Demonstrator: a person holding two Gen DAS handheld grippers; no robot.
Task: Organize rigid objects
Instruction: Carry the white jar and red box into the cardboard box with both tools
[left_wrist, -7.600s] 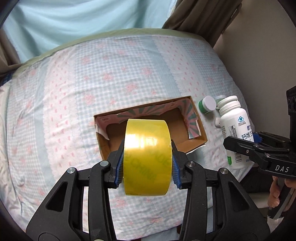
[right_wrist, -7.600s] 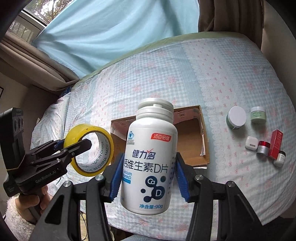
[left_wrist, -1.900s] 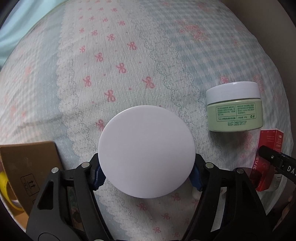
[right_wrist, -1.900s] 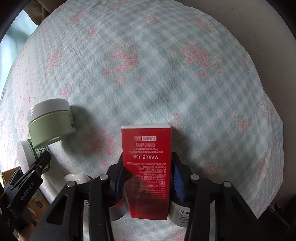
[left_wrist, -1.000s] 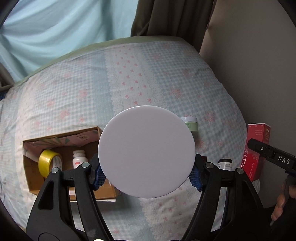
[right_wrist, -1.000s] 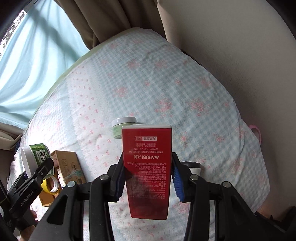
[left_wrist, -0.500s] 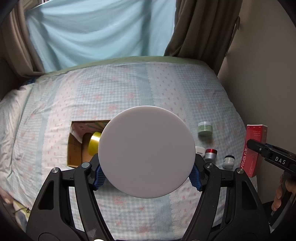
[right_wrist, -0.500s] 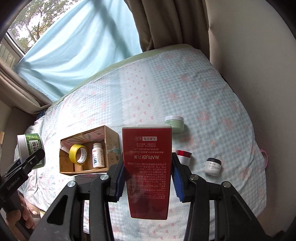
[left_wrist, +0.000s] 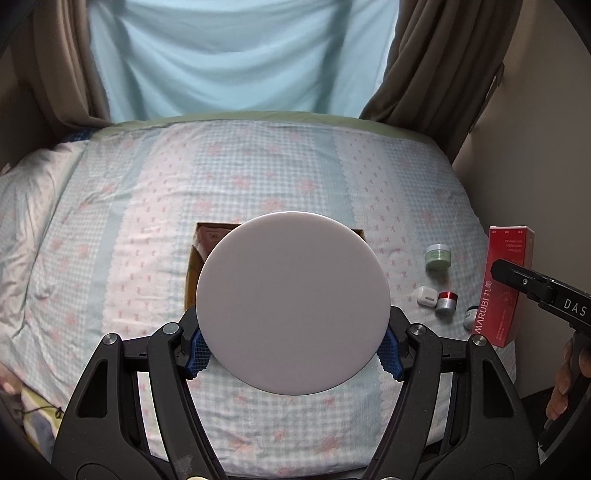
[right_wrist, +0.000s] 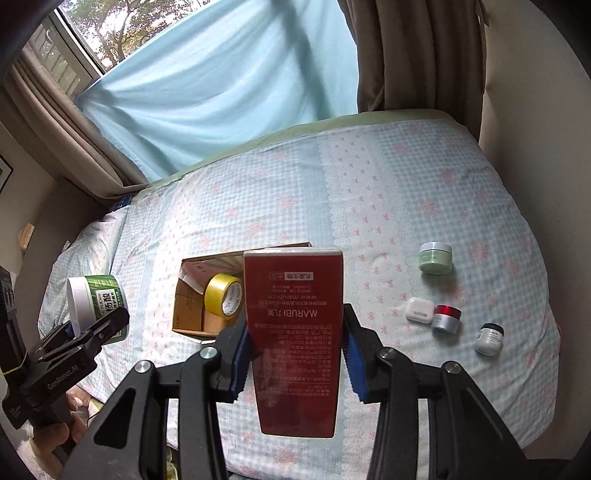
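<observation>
My left gripper (left_wrist: 291, 350) is shut on a green jar with a white lid (left_wrist: 292, 302), held high above the bed; the lid faces the camera and hides most of the cardboard box (left_wrist: 192, 266). The jar's green side shows in the right wrist view (right_wrist: 96, 299). My right gripper (right_wrist: 295, 363) is shut on a red MARUBI carton (right_wrist: 295, 339), also held above the bed; the carton shows in the left wrist view (left_wrist: 505, 284). The open box (right_wrist: 188, 306) holds a yellow tape roll (right_wrist: 223, 300).
On the bedspread right of the box lie a pale green jar (right_wrist: 436, 257), a white earbud case (right_wrist: 419, 310), a red-topped silver jar (right_wrist: 447, 317) and a small white jar with a dark lid (right_wrist: 489, 338). A wall runs along the bed's right side; curtains hang behind.
Both grippers have risen and drawn back from the bed with their objects. The box now sits straight below the left gripper's jar.
</observation>
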